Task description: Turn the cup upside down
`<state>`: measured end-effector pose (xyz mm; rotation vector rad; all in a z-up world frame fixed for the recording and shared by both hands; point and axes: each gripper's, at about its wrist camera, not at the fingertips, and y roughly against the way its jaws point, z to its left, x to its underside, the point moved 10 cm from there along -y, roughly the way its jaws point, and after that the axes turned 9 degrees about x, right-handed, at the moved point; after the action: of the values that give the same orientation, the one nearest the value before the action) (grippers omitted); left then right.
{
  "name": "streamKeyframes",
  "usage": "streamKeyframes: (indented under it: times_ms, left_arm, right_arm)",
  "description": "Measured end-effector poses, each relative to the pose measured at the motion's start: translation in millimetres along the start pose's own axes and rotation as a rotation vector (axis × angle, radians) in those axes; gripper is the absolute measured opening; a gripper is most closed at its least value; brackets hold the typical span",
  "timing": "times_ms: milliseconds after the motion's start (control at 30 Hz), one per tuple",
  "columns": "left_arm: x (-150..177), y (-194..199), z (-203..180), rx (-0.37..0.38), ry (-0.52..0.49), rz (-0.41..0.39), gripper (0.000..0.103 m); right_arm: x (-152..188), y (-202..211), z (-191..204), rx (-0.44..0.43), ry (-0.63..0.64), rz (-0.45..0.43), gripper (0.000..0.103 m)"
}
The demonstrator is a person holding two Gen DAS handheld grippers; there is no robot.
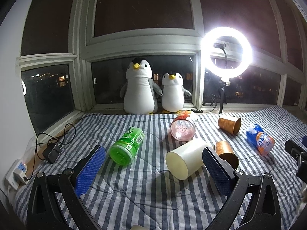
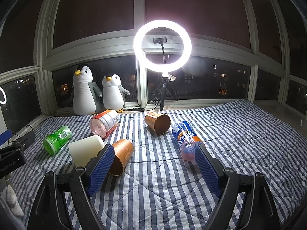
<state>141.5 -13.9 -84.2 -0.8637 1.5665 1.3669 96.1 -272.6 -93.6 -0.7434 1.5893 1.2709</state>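
Observation:
Several cups lie on their sides on a striped quilt. A white cup lies between the fingers of my open, empty left gripper, nearer the right finger; it also shows in the right wrist view. A copper cup lies by the left finger of my open, empty right gripper and shows in the left wrist view. A second copper cup lies farther back. A green cup, a pink-red cup and a blue-orange cup also lie tipped over.
Two plush penguins stand on the sill by the window. A lit ring light stands on a tripod at the back. A power strip and a black adapter with cables lie at the left edge.

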Motion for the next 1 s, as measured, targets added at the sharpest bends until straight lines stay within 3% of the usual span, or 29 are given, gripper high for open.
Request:
streamKeyframes:
  times_ms: [533, 800, 1000]
  left_arm:
    - [-5, -77, -15, 0.116, -0.108, 0.216, 0.102]
    - [-6, -122, -18, 0.178, -0.105, 0.350, 0.102]
    - [0, -146, -43, 0.258, -0.233, 0.469, 0.102]
  right_arm:
    - [4, -4, -12, 0.007, -0.012, 0.025, 0.083]
    - [6, -6, -18, 0.015, -0.011, 0.038, 0.083]
    - [7, -9, -21, 0.017, -0.021, 0.047, 0.083]
